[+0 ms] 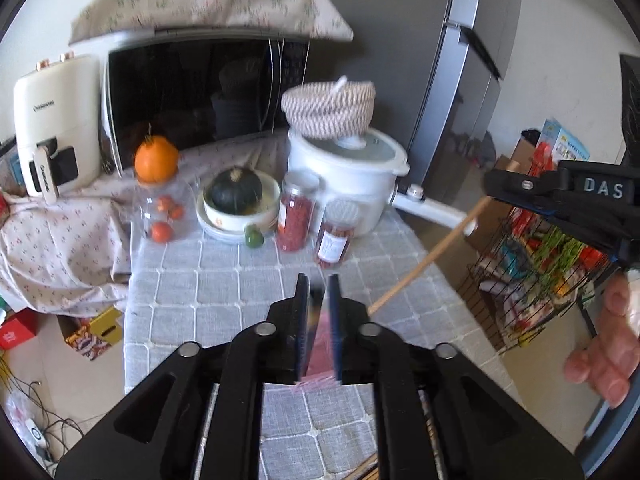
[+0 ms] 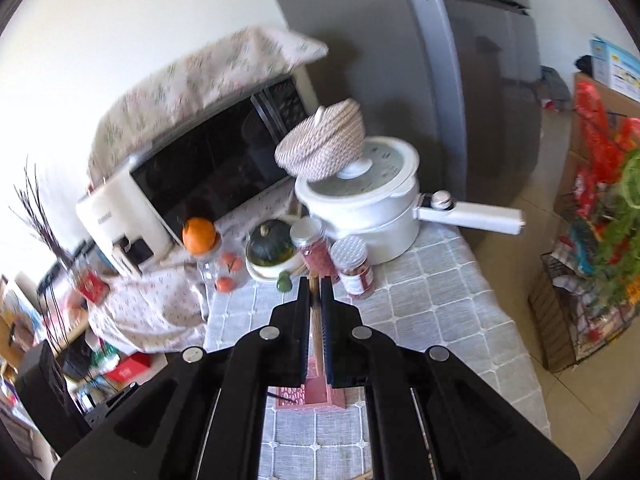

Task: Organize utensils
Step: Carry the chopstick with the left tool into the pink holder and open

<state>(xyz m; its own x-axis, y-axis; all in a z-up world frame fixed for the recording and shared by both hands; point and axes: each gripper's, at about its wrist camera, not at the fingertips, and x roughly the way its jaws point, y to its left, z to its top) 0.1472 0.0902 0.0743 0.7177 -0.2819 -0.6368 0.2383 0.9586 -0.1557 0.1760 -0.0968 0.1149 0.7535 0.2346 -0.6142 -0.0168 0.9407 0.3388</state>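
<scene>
My right gripper (image 2: pixel 316 280) is shut on a thin wooden chopstick (image 2: pixel 316 332), which runs down between its fingers toward a pink perforated utensil holder (image 2: pixel 320 394) on the grey checked tablecloth. In the left wrist view that gripper (image 1: pixel 496 186) hangs at the right, above the table's edge. The chopstick (image 1: pixel 420 268) slants down-left from it and ends behind my left gripper's right finger. My left gripper (image 1: pixel 319 280) stands with its jaws a little apart, and the pink holder (image 1: pixel 316 352) shows blurred in the gap. A person's hand (image 1: pixel 608 344) grips the right tool's handle.
At the back of the table (image 1: pixel 220 300) stand a white pot (image 1: pixel 344 176) under a woven basket (image 1: pixel 328 108), two jars of red goods (image 1: pixel 296 216), a bowl with a green squash (image 1: pixel 236 196) and a microwave (image 1: pixel 192 92). A wire rack (image 1: pixel 540 280) stands right of the table.
</scene>
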